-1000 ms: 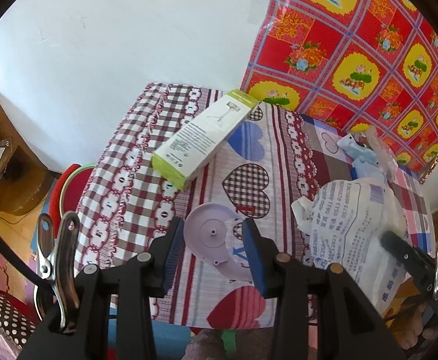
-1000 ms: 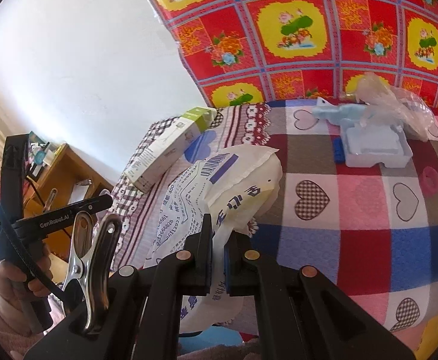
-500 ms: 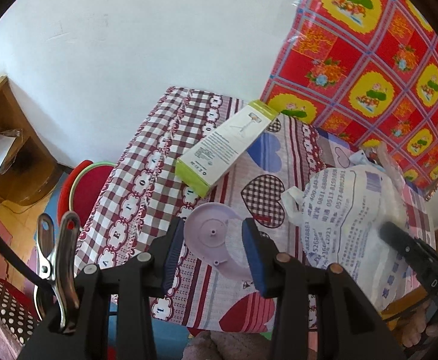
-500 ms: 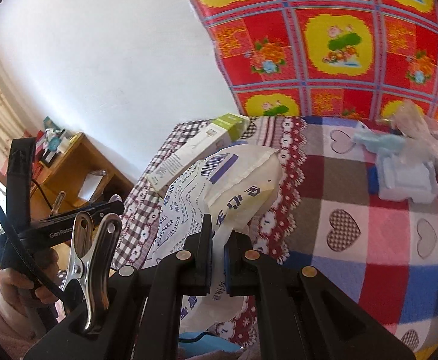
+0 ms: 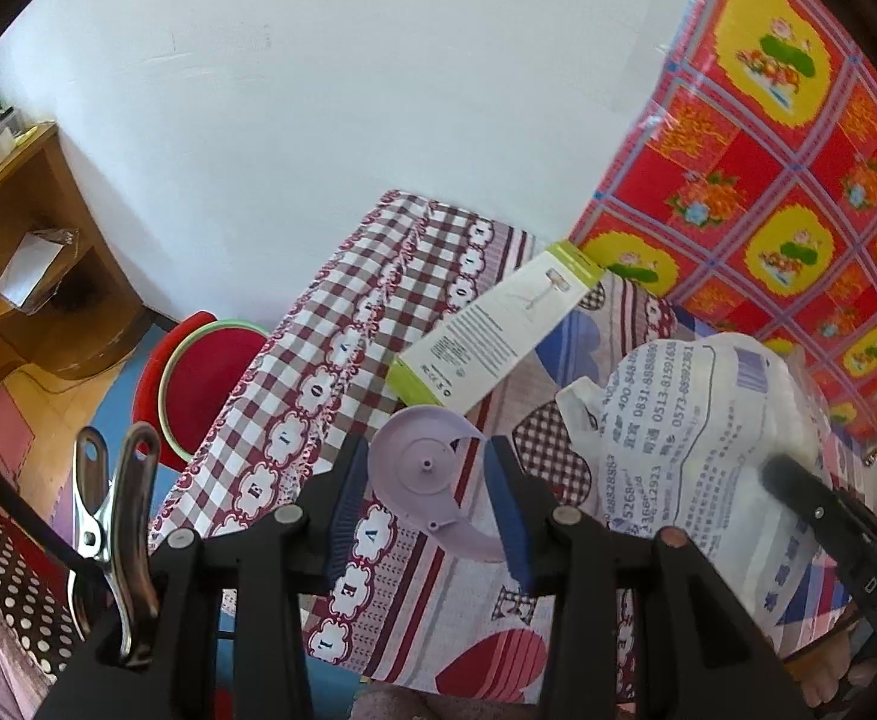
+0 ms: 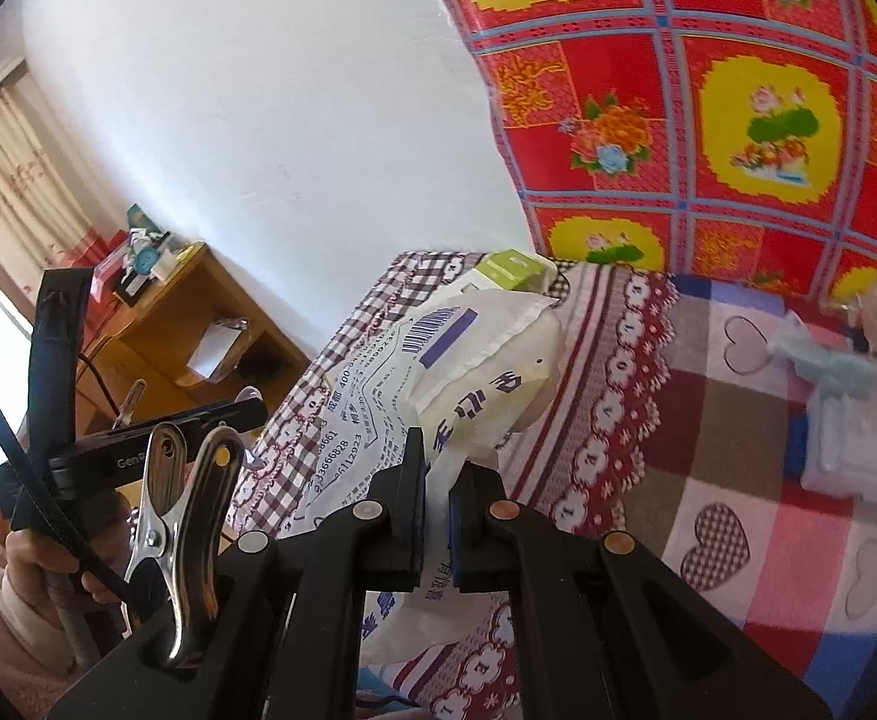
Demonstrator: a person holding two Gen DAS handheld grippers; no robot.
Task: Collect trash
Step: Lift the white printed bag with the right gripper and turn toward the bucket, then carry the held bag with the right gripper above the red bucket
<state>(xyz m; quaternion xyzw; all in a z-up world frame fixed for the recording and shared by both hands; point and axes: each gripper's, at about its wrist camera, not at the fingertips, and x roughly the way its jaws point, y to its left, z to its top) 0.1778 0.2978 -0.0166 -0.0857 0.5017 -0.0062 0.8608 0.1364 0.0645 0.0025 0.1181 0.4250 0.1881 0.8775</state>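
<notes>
While the table (image 5: 294,396) under its checked and heart-patterned cloth fills the lower part of both views, a white printed plastic bag (image 6: 414,372) hangs above its near edge, pinched between the pressed-together fingers of the right gripper (image 6: 436,501). Beyond the bag a long green and white box (image 5: 498,336) lies flat on the cloth near the far edge, with a red floral sheet (image 5: 798,180) on the wall behind it. Smaller still, a lilac plastic disc (image 5: 438,483) sits clamped between the part-spread blue pads of the left gripper (image 5: 426,504), held over the cloth just beside the bag.
</notes>
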